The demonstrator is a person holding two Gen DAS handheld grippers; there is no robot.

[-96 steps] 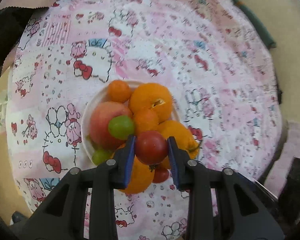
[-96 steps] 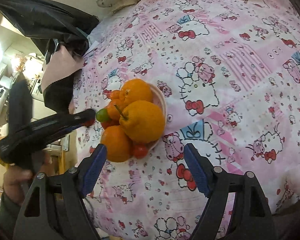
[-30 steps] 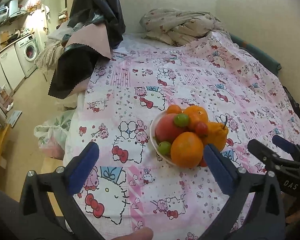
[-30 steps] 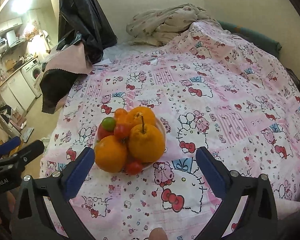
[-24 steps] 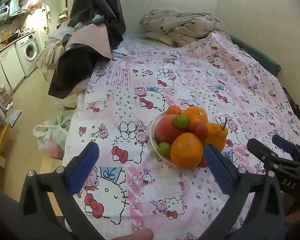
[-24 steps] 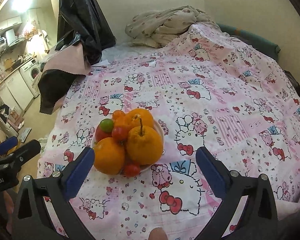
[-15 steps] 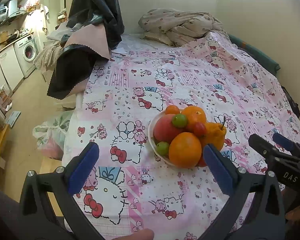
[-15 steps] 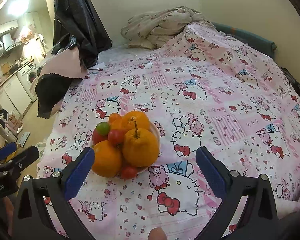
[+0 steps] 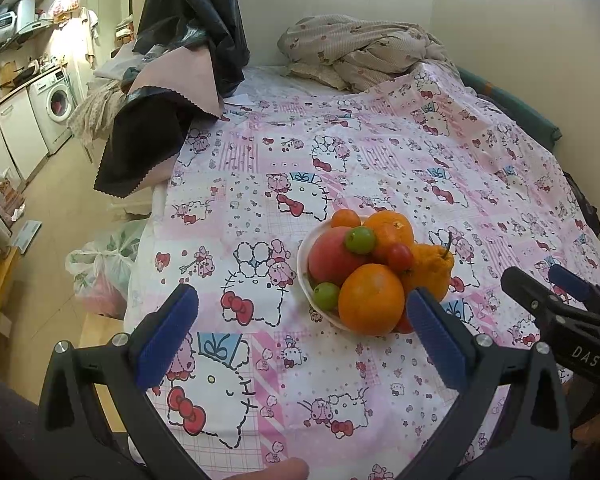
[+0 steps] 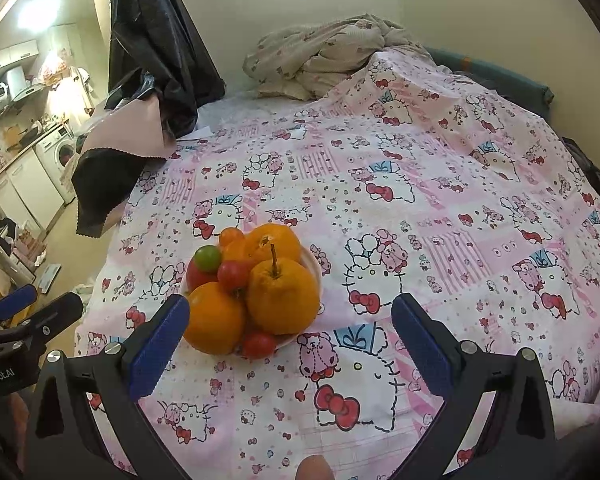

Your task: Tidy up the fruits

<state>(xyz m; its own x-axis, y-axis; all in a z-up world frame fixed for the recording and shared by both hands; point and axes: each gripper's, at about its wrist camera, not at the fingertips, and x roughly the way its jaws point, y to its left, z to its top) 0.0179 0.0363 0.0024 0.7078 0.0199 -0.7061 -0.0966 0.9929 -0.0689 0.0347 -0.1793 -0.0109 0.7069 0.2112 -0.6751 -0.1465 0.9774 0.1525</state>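
1. Fruit piled high in a white bowl (image 9: 305,276) on the pink cartoon-print cloth (image 9: 380,160), just beyond both grippers.
2. Left gripper (image 9: 300,320) is spread wide, blue pads apart, holding nothing; it hangs over the near edge of the cloth with the bowl between its fingertips in view.
3. Right gripper (image 10: 290,324) is released too, fingers wide and empty, with the bowl just past its left pad.
4. On the heap: a big orange (image 9: 371,299) at the near side, a bumpy stemmed orange (image 10: 282,294) beside it, a red apple (image 9: 332,256) on the left.
5. A small red tomato (image 9: 400,257) sits on top, touching a green grape (image 9: 360,239).
6. Another green grape (image 9: 326,296) rests low at the bowl's near left rim.
7. Far off, a crumpled blanket (image 9: 360,56) lies against the wall, and dark fabric (image 9: 148,144) hangs over the cloth's far-left edge.
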